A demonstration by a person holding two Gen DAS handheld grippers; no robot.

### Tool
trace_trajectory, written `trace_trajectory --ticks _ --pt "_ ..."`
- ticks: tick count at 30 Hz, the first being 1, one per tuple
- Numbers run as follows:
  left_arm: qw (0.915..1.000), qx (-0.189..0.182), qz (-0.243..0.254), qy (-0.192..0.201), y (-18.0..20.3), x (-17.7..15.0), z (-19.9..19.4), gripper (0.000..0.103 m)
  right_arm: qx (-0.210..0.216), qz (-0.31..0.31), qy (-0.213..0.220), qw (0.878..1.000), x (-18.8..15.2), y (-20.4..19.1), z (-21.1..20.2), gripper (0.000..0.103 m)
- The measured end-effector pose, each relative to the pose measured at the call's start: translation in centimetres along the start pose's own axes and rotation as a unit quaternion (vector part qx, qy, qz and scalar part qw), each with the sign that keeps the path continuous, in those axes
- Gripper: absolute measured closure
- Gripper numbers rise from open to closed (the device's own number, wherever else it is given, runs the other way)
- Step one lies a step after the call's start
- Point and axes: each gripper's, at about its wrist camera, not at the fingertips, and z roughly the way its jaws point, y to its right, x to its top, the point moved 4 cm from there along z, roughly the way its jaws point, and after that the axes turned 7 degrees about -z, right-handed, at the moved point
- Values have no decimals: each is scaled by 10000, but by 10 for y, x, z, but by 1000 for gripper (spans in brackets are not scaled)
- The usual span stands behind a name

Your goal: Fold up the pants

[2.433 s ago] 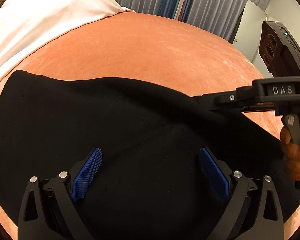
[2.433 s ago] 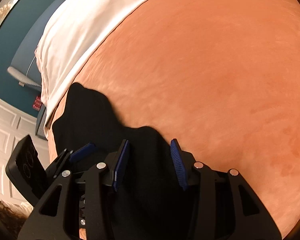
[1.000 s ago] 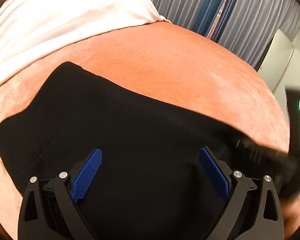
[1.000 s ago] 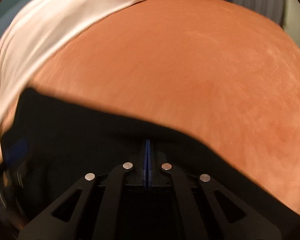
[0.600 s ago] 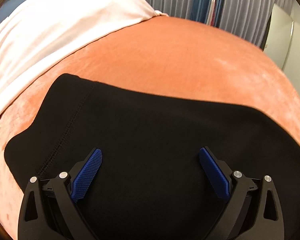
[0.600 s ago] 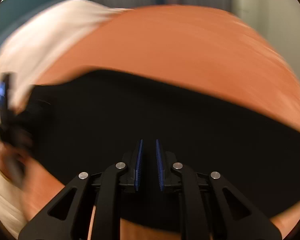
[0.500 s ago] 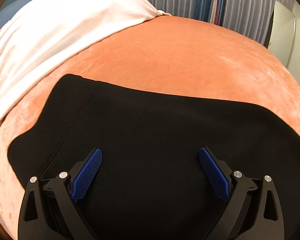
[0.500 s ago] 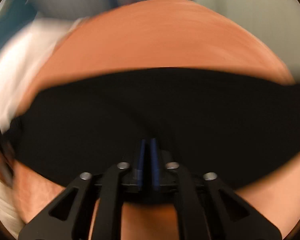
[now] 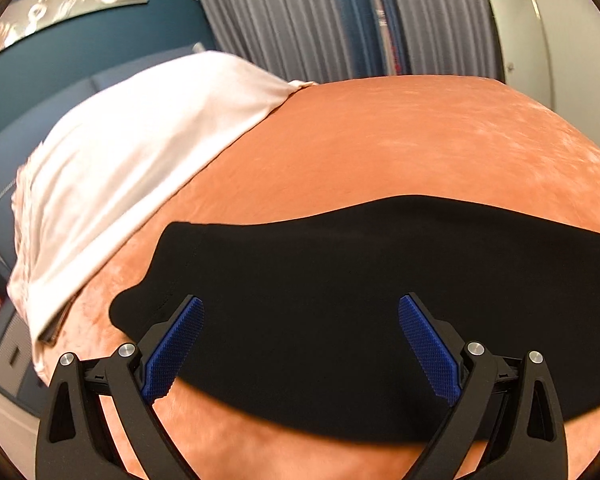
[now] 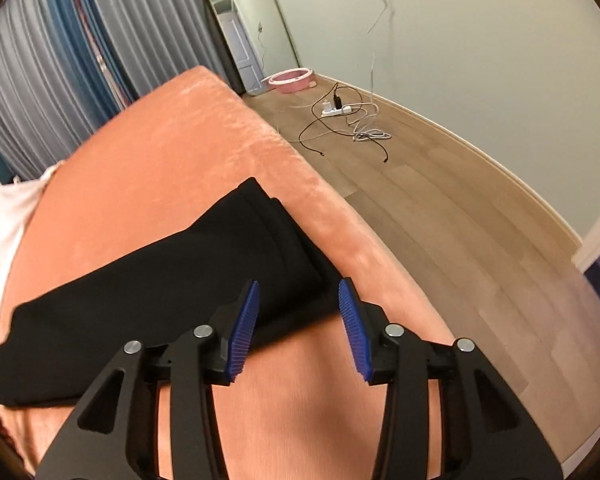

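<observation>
On the orange bedspread (image 9: 400, 140) the black pants (image 9: 340, 300) lie as a long flat band, running across the bed with one end close to its side edge. We judge them already folded lengthwise, since stacked layers show at that end in the right wrist view (image 10: 284, 232); folding the length over looks to be what is left. Our left gripper (image 9: 300, 344) hovers above the middle of the band, jaws spread wide and holding nothing. Our right gripper (image 10: 300, 320) sits over the layered end, jaws parted and empty too. Only the left view shows the rounded far end of the pants and the white sheet (image 9: 140, 152) beyond it. Only the right view shows the bed's edge, the wooden floor (image 10: 460, 220) and the tangle of cables (image 10: 352, 120) there.
</observation>
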Motion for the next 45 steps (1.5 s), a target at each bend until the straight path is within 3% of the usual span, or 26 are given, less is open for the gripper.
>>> trace_trajectory --ticks 2,3,7,9,10,15,23,26,31,32,33,35,37,41,45 --pt "10000 -51 77 30 9 1 -15 6 -45 -226 -84 9997 18 5 21 66" --pt "9999 -58 112 33 13 3 -20 6 -121 -319 -107 9994 18 6 23 90" --pt "9998 -31 166 132 20 5 -46 6 -140 -305 246 9991 10 25 13 94" --pt "9999 -67 109 100 25 3 -54 6 59 -177 -90 9998 5 34 37 91" --pt "9999 -102 64 58 28 2 -58 6 118 -178 10 9998 4 34 33 90" --pt "9990 -364 -151 -191 37 -8 -72 6 235 96 435 9987 -5 44 -3 47" --pt "9985 -435 -26 -333 47 -27 -86 6 908 805 28 9926 -22 47 26 45" --pt "9984 -446 64 -348 50 -33 -92 6 1003 1033 80 9896 -14 44 31 34" --pt "9985 -399 108 -365 45 -39 -99 6 1184 1282 16 9847 7 30 48 33" --pt "9985 -391 103 -374 44 -40 -101 6 1181 1281 26 9847 9 28 51 38" --pt "9985 -375 88 -382 40 -41 -103 6 1130 1270 -7 9855 9 27 54 52" --pt "9987 -337 64 -376 36 -40 -107 6 945 1247 -57 9877 7 26 58 67" --pt "9990 -278 78 -334 28 -41 -112 6 976 1212 -72 9878 7 21 58 78" --pt "9990 -197 124 -374 17 -42 -111 6 851 1230 -53 9887 6 17 55 80" --pt "9983 -189 175 -514 7 -42 -97 6 1082 1762 -54 9784 3 26 61 77"
